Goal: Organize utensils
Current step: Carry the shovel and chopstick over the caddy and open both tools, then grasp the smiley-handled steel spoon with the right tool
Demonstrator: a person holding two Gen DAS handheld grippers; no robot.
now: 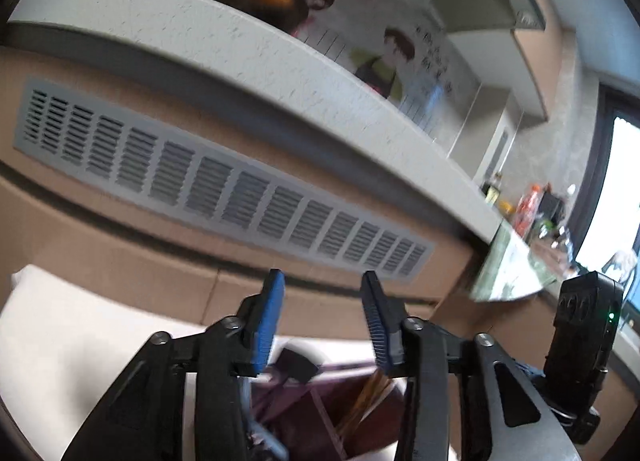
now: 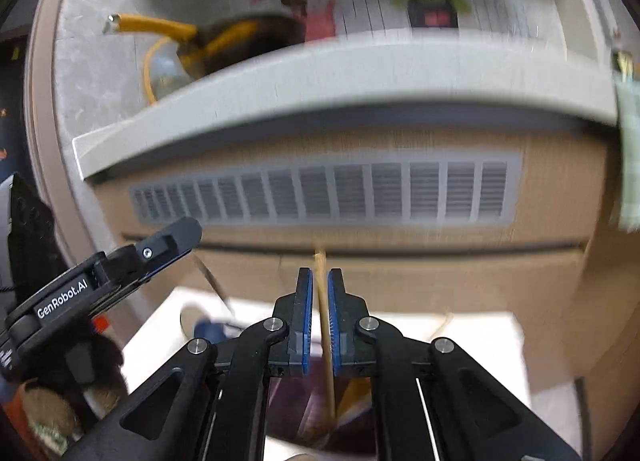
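Note:
My right gripper [image 2: 319, 289] is shut on a thin wooden chopstick [image 2: 326, 345] that stands upright between the blue pads, its lower end down in a dark maroon utensil holder [image 2: 296, 421]. My left gripper [image 1: 324, 293] is open and empty, held above the same maroon holder [image 1: 340, 413], which has wooden sticks and dark-handled utensils in it. The left gripper also shows at the left of the right wrist view [image 2: 160, 249]. A spoon [image 2: 192, 317] lies blurred on the white surface.
A brown cabinet front with a grey vent grille [image 2: 328, 193] faces both grippers, under a pale counter edge [image 2: 340, 73]. A yellow-handled pan [image 2: 224, 41] sits on the counter. The holder stands on a white surface [image 1: 60, 325]. Bottles [image 1: 528, 205] stand at the far right.

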